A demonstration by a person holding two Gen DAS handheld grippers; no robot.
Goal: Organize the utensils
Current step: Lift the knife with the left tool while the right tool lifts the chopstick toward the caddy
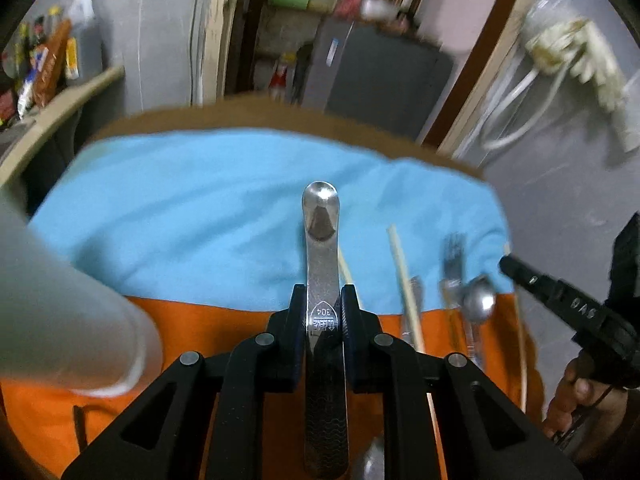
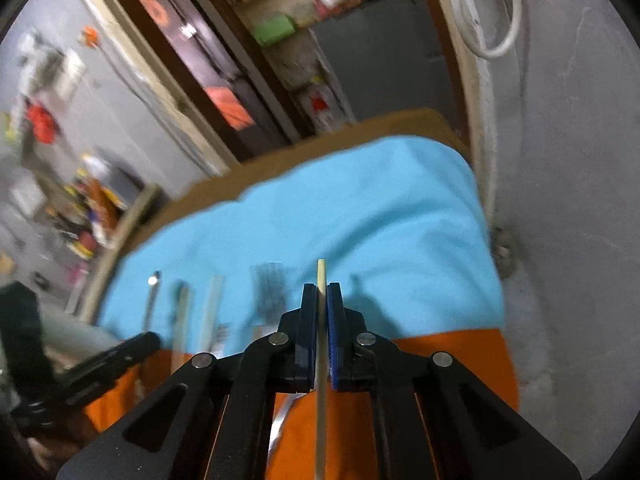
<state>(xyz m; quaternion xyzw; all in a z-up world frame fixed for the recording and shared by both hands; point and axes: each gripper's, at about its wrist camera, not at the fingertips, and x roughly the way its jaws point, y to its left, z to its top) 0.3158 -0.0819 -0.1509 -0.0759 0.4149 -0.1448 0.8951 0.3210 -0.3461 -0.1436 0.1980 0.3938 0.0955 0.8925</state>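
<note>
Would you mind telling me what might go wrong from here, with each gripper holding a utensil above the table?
1. The left gripper clamps the metal spoon on its narrow, smooth handle; it might pivot or slip.
2. The right gripper pinches a thin chopstick that could twist or slide out.
3. The loose fork and other utensils lie close together on the blue cloth, so setting either piece down may knock them.

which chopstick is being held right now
The chopstick clamped upright between the right tongs. The other chopstick lies loose on the blue cloth.
</note>
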